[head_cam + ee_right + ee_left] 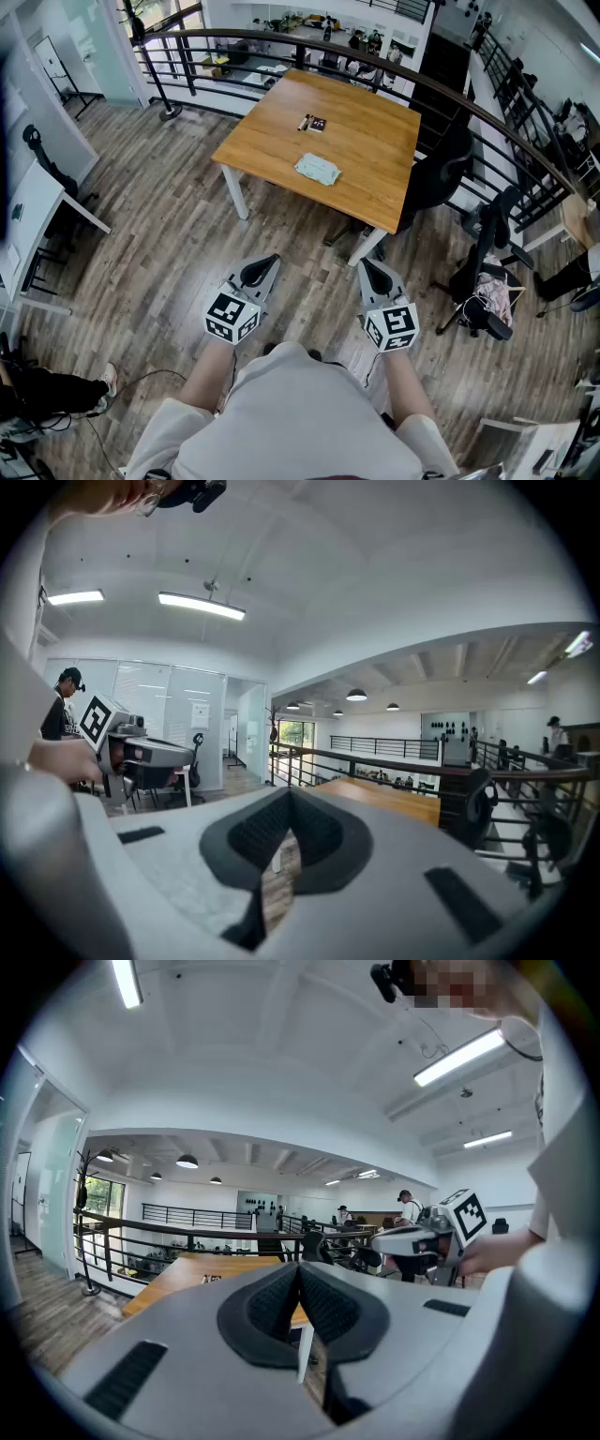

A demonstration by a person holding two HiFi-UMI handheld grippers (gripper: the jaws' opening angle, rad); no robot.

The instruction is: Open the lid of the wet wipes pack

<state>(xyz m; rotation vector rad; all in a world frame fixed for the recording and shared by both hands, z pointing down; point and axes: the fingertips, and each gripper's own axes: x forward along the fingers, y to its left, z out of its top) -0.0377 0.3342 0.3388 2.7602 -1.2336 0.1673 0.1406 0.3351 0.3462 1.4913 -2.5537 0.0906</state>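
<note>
The opening is judged not yet begun. At lower centre-left, the left hand-held gripper (266, 265) is held clenched on nothing. The flat, soft, pale-green wet wipes pack (317, 170) is seen above, well apart, on the smooth wooden surface (375, 159). The right hand-held gripper (373, 268) is likewise clenched and empty. An approach to the pack is called for next.

The person held both grippers out in front of the torso, side by side and apart, pointing forward and a little below level. The left gripper (269, 262) had its jaws together, nothing between them. The right gripper (368, 266) was the same, jaws meeting and empty. The left forearm (211, 375) and right forearm (409, 384) reached forward, one behind each gripper.
</note>
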